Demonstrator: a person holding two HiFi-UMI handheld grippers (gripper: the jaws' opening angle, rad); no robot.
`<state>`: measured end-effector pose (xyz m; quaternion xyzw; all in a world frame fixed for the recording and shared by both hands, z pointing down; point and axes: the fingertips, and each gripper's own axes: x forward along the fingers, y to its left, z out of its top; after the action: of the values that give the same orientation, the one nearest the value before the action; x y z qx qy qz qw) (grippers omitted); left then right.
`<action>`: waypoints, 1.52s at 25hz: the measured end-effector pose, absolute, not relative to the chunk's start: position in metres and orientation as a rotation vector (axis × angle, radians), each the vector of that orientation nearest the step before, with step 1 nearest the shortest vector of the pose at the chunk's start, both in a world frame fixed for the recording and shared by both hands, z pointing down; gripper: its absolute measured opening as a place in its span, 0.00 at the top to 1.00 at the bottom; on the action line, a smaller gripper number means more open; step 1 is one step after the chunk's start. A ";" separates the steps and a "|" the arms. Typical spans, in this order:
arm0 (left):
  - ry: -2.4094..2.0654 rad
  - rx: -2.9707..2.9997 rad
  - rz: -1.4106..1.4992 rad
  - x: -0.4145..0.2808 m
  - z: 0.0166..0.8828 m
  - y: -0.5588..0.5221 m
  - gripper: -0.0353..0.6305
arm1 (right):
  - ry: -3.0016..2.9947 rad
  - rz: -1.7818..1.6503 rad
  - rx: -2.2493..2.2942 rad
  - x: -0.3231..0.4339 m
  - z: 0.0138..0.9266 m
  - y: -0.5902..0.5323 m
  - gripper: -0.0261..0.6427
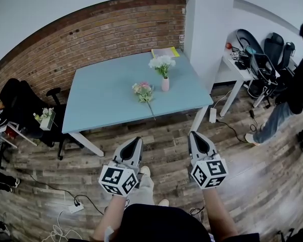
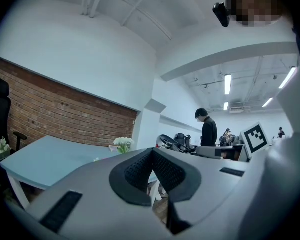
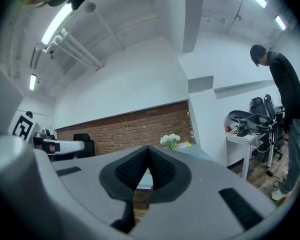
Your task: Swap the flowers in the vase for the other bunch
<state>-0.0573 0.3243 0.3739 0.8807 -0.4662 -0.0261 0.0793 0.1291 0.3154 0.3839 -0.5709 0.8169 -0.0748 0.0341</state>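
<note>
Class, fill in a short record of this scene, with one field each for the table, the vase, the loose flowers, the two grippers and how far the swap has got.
table: light blue, in front of a brick wall
vase: pale pink, upright on the table, holds white flowers
loose flowers: pink bunch lying flat on the table, apart from the vase
left gripper: jaws together, empty, over the floor short of the table
right gripper: jaws together, empty, over the floor
swap: not yet begun

Blue table (image 1: 106,92) bears vase (image 1: 165,84), loose bunch (image 1: 144,91), yellow papers (image 1: 165,52).
</note>
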 end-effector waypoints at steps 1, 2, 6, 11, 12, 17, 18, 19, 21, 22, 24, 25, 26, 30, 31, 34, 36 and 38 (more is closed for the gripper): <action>-1.393 2.638 -0.074 -0.056 0.373 0.324 0.94 | 2.511 -0.232 -1.757 0.130 0.383 0.314 0.95; -1.391 2.641 -0.071 -0.055 0.372 0.323 0.94 | 2.510 -0.232 -1.758 0.131 0.382 0.313 0.95; -1.385 2.650 -0.071 -0.052 0.370 0.315 0.94 | 2.517 -0.216 -1.755 0.131 0.380 0.309 0.95; -1.354 2.649 -0.070 -0.043 0.377 0.301 0.94 | 2.518 -0.230 -1.776 0.137 0.387 0.297 0.95; -1.350 2.644 -0.068 -0.043 0.380 0.298 0.94 | 2.521 -0.234 -1.780 0.137 0.389 0.294 0.95; -1.345 2.620 -0.066 -0.046 0.389 0.275 0.94 | 2.539 -0.234 -1.787 0.131 0.393 0.271 0.95; -1.344 2.618 -0.068 -0.048 0.390 0.270 0.94 | 2.541 -0.236 -1.788 0.130 0.393 0.266 0.95; -1.344 2.616 -0.070 -0.049 0.391 0.264 0.94 | 2.542 -0.236 -1.788 0.130 0.394 0.261 0.95; -1.344 2.614 -0.077 -0.051 0.391 0.252 0.94 | 2.545 -0.235 -1.788 0.128 0.394 0.250 0.95; -1.344 2.613 -0.079 -0.052 0.391 0.246 0.94 | 2.545 -0.234 -1.788 0.126 0.395 0.244 0.95; -1.345 2.612 -0.079 -0.054 0.392 0.233 0.94 | 2.544 -0.234 -1.787 0.124 0.396 0.231 0.95; -1.346 2.610 -0.077 -0.055 0.393 0.226 0.94 | 2.545 -0.235 -1.786 0.123 0.397 0.224 0.95; -1.345 2.609 -0.075 -0.056 0.394 0.219 0.94 | 2.546 -0.235 -1.785 0.122 0.397 0.217 0.95; -1.344 2.600 -0.069 -0.063 0.396 0.188 0.94 | 2.551 -0.244 -1.785 0.115 0.398 0.186 0.95; -1.342 2.598 -0.068 -0.064 0.396 0.179 0.94 | 2.552 -0.247 -1.787 0.113 0.399 0.177 0.95; -1.334 2.594 -0.066 -0.068 0.396 0.154 0.94 | 2.551 -0.257 -1.794 0.110 0.398 0.153 0.95; -1.329 2.593 -0.066 -0.071 0.394 0.138 0.94 | 2.551 -0.260 -1.798 0.106 0.397 0.137 0.95; -1.322 2.594 -0.066 -0.075 0.392 0.121 0.94 | 2.552 -0.257 -1.806 0.103 0.394 0.121 0.95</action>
<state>-0.0747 0.1214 0.3924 0.8849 -0.4510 -0.0224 0.1147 0.1027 0.1208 0.3938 -0.5756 0.8136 -0.0821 0.0023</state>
